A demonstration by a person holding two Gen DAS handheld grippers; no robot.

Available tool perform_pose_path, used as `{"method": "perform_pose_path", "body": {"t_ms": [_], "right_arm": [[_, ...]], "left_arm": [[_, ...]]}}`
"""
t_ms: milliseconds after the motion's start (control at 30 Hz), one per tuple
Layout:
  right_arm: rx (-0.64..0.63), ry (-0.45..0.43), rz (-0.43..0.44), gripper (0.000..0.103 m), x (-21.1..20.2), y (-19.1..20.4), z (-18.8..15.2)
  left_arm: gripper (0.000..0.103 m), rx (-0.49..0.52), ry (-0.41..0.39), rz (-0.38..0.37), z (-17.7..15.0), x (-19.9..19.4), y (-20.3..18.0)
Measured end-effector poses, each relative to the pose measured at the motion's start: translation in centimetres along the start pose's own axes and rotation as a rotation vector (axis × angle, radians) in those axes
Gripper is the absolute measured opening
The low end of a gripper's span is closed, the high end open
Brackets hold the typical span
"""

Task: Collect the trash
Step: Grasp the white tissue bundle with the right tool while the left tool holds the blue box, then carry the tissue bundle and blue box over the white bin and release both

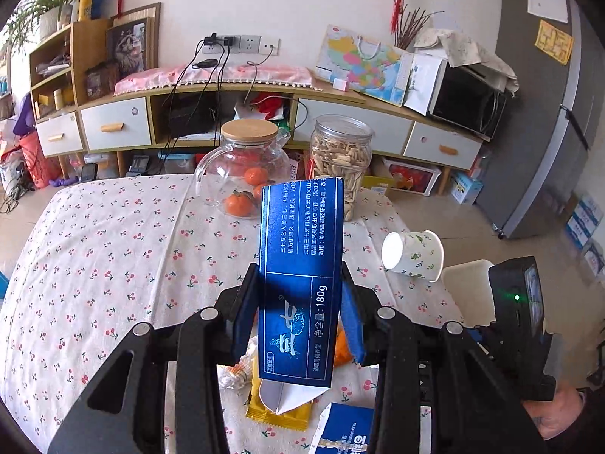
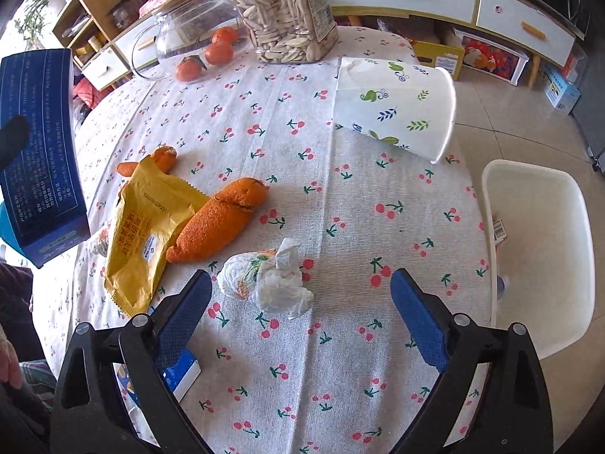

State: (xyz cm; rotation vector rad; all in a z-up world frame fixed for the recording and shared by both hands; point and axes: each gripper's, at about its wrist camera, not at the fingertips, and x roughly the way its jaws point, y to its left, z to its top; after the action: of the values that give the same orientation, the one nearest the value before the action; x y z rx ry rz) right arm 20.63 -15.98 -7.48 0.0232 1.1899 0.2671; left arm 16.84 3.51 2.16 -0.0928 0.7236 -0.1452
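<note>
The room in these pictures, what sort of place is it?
Most likely a home living or dining room: a table with a cherry-print cloth, a low sideboard with drawers, a microwave and a fridge.

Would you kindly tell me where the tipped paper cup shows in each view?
Left wrist view: paper cup lies right of centre, beside the blue box.
Right wrist view: paper cup lies upper right, near the table edge.
Shared landmark: seed jar.
</note>
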Motion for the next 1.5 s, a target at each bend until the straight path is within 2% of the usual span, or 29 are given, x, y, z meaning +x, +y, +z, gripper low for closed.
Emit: {"method": "perform_pose_path", "body": {"t_ms": [67, 133, 167, 233, 300, 533, 700, 933, 1200, 1367, 1500], "right_arm": [[-0.042, 0.027, 0.004, 0.067, 0.8, 0.7, -0.2], [-0.063, 0.006, -0.013, 0.063, 0.7, 1.2, -0.3], [-0.077, 0.001, 0.003, 0.050, 0.5, 1.5, -0.4], [-0.087, 0.003, 0.041, 0.035, 0.3, 2.0, -0.4], [-0.103, -0.004, 0.026, 0.034, 0.1, 2.3, -0.6], [-0.089, -0.044, 0.065, 0.033, -1.6, 1.9, -0.6], [-0.070, -0.129, 0.077, 0.033, -3.7, 1.6, 0.0], [-0.048, -0.285, 0.048, 0.033, -6.9, 0.5, 0.7], [-0.007, -0.474, -0.040, 0.034, -10.3, -1.6, 1.2], [0.050, -0.570, -0.157, 0.034, -12.4, -4.0, 1.1], [0.133, -0.604, -0.246, 0.034, -13.4, -7.0, 0.8]], "left_arm": [[0.040, -0.016, 0.015, -0.005, -0.2, 0.2, 0.6], [0.040, -0.016, 0.020, -0.010, -0.3, 0.3, 0.8], [0.040, -0.014, 0.022, -0.008, -0.5, 0.2, 0.9], [0.040, -0.017, 0.032, -0.009, -0.8, 0.4, 0.9], [0.040, -0.022, 0.052, -0.008, -1.1, 0.9, 1.0], [0.040, -0.057, 0.084, 0.002, -1.7, 1.8, 1.6], [0.040, -0.065, 0.086, 0.004, -1.7, 1.8, 1.5], [0.040, -0.058, 0.055, 0.004, -1.3, 0.9, 0.8], [0.040, -0.043, 0.009, 0.005, -1.0, -0.3, -0.9], [0.040, -0.043, 0.003, -0.009, -1.3, -0.6, -2.3], [0.040, -0.040, 0.010, -0.022, -1.6, -0.5, -3.5]]}}
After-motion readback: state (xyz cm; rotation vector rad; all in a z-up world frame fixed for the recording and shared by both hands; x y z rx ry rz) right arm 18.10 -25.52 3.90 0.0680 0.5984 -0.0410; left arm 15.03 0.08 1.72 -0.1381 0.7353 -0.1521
